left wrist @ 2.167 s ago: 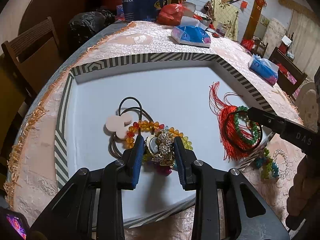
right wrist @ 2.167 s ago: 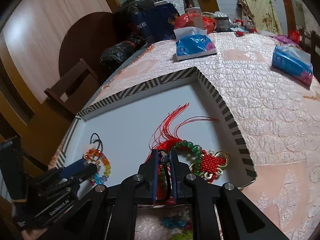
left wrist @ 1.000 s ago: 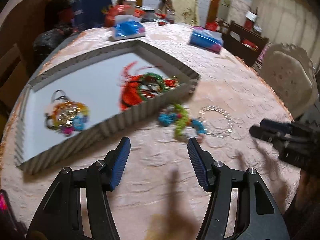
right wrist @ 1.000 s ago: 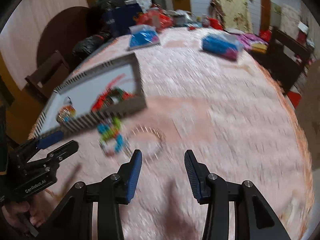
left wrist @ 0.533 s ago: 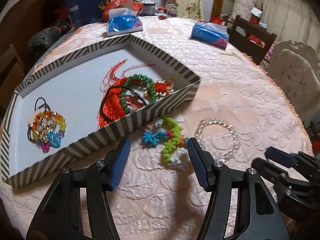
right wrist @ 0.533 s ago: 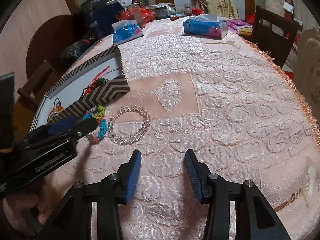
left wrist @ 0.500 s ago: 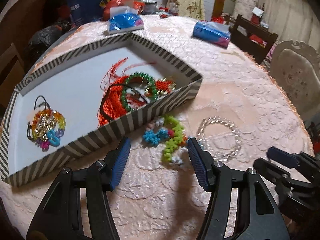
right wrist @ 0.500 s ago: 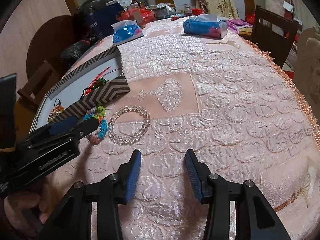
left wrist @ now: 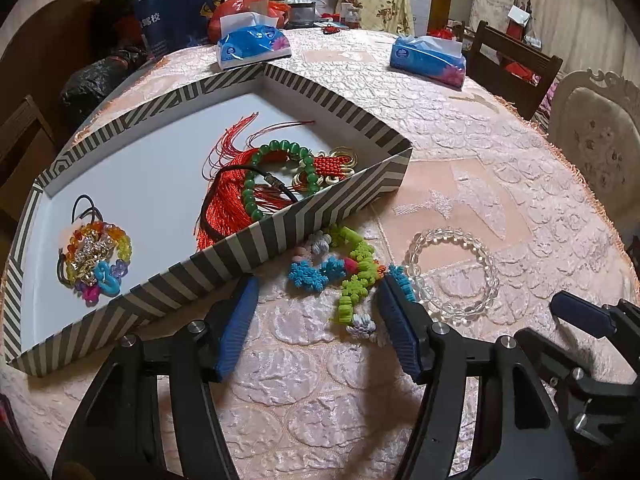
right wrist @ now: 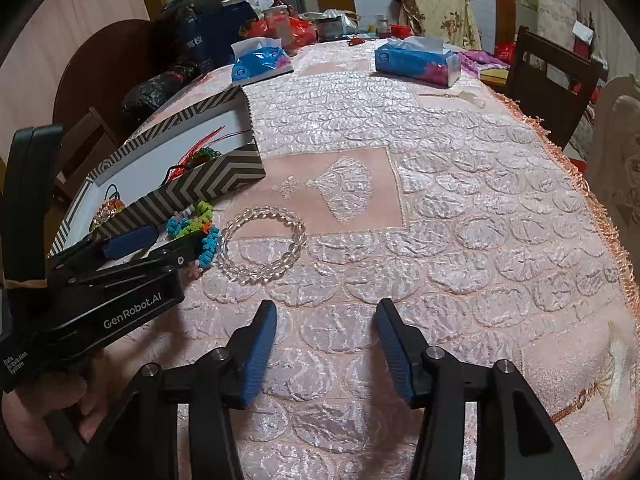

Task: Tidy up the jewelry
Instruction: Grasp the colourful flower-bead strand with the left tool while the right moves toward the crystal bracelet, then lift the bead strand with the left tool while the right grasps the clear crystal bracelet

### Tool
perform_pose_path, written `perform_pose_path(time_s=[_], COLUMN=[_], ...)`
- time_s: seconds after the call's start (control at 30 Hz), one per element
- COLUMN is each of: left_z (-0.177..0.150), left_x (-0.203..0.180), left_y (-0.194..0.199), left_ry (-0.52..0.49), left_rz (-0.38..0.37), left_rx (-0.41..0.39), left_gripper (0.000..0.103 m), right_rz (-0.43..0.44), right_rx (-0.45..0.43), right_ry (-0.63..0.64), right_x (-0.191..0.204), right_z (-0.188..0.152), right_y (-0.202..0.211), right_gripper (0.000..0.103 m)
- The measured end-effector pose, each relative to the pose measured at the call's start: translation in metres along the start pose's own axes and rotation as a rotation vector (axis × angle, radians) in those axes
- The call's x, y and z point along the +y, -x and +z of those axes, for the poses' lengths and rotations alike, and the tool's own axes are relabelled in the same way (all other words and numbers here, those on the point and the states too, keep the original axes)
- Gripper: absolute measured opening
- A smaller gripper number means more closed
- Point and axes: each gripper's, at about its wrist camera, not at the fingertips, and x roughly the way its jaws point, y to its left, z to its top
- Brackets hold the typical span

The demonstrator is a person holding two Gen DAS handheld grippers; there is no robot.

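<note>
In the left wrist view we are holding the left gripper (left wrist: 316, 320) with fingers spread wide around the colourful plastic bracelet (left wrist: 348, 268), which is lying on the tablecloth against the striped tray (left wrist: 280, 236), at twelve o'clock from our fingertips. Closing here, we are risking snagging a loose loop or pinching cloth.

In the right wrist view the right gripper (right wrist: 326, 344) is standing open and empty; the clear bead bracelet (right wrist: 262, 244) is lying at eleven o'clock, near the left gripper, so we are risking a collision.

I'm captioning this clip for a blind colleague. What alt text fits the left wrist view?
The open left claw hovers over a green-and-blue beaded bracelet lying on a pink tablecloth beside a clear bead bracelet. A striped tray behind holds other jewelry.
</note>
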Motion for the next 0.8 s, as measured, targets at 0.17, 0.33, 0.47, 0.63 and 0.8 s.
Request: perform_pose_path(time_s=[0.17,0.33,0.47,0.63,0.8], left_z=[0.000,0.000,-0.001,-0.004,-0.009], left_x=[0.000,0.002,0.005,0.007,0.008], left_y=[0.000,0.001,0.003,0.006,0.011], left_ry=[0.001,0.008,0.017,0.012,0.005], left_rz=[0.000,-0.001,-0.002,-0.012,-0.018], left_rx=[0.000,-0.002,-0.008,-0.013,-0.010], left_gripper=[0.062,0.057,0.045,0.023,0.015], right_rz=[-0.018,-0.037,-0.060,-0.069,-0.075], right_rx=[0.000,0.001,0.007,0.012,0.022], right_ry=[0.049,0.099,0.137,0.132,0.135], right_x=[0.008,0.016,0.021,0.020,0.021], right_z=[-0.002,-0.006,-0.009,-0.010,-0.010], right_y=[-0.002,-0.004,-0.007,-0.008,-0.010], right_gripper=[0.063,0.073,0.080,0.087,0.100])
